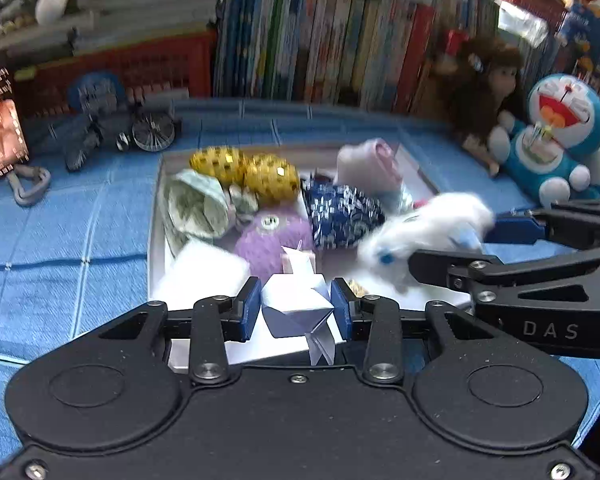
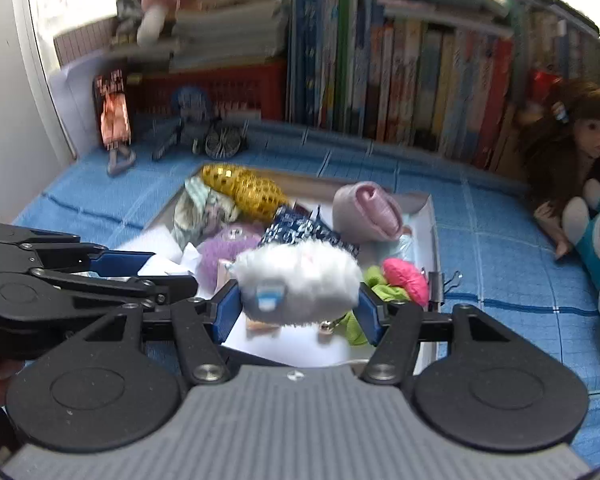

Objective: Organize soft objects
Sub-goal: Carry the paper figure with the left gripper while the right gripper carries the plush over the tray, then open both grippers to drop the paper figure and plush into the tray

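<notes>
A white shallow box (image 1: 156, 240) on the blue cloth holds soft things: gold sequin pouches (image 1: 244, 172), a green patterned cloth (image 1: 198, 208), a purple fuzzy ball (image 1: 272, 240), a dark blue patterned pouch (image 1: 340, 212) and a pink roll (image 1: 368, 164). My left gripper (image 1: 296, 310) is shut on a white folded paper shape (image 1: 296, 304) over the box's near edge. My right gripper (image 2: 298, 306) is shut on a white fluffy toy (image 2: 300, 276) above the box; it also shows in the left wrist view (image 1: 428, 228). A pink and green item (image 2: 400, 280) lies at the box's right.
A row of books (image 1: 340, 40) and a red crate (image 1: 140, 68) stand behind the box. A brown-haired doll (image 2: 572, 148) and a blue cat plush (image 1: 560, 140) sit at the right. A grey model and a keyring (image 1: 28, 184) lie at the back left.
</notes>
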{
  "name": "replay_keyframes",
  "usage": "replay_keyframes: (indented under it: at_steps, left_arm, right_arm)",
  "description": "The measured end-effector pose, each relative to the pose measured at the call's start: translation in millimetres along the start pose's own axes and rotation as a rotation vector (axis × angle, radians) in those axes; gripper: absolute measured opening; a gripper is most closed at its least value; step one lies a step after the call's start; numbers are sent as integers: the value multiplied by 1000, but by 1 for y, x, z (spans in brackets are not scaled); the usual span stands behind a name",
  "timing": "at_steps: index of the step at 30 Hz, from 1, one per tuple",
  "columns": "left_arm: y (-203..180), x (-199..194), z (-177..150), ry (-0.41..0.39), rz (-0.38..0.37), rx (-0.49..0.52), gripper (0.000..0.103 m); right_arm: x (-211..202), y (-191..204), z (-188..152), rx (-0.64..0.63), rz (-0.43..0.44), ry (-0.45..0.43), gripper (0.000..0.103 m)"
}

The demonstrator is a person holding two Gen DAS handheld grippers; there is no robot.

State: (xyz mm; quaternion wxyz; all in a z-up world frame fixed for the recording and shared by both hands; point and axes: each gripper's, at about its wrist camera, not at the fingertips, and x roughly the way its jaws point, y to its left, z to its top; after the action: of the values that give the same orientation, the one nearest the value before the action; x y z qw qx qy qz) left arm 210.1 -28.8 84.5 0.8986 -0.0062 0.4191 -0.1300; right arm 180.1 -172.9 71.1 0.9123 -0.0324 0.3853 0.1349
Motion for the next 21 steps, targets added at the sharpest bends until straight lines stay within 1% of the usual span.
replay_keyframes:
  at_steps: [4,5,6,8,10,13,17,19,21]
  left_arm:
    - [6,18,6,74,8,-42,36]
    - [8,21,7,86,15,-48,36]
    - [9,24,8,91,21,-52,36]
    - [9,27,9,104,24,-55,36]
    - [11,31,12,110,25,-68,36]
    - [9,36,15,113,48,-66,37]
    - [10,43,18,114,63,-71,37]
    - [9,46,21,115,72,-75,37]
    - [10,49,25,116,85,-83,36]
  right_arm:
    - [15,2,10,7,-14,66,57]
    - [19,1,11,15,-21,76,53]
    - [22,1,12,24,-22,85,45]
    - [28,0,12,35,-20,110,39]
    - [33,3,10,25,-29,121,38]
    - [41,4,8,14,-43,140,38]
    - [49,1,10,42,-41,163,41]
    - [52,0,14,51,-45,168,43]
    - [56,1,18,54,-55,172,50]
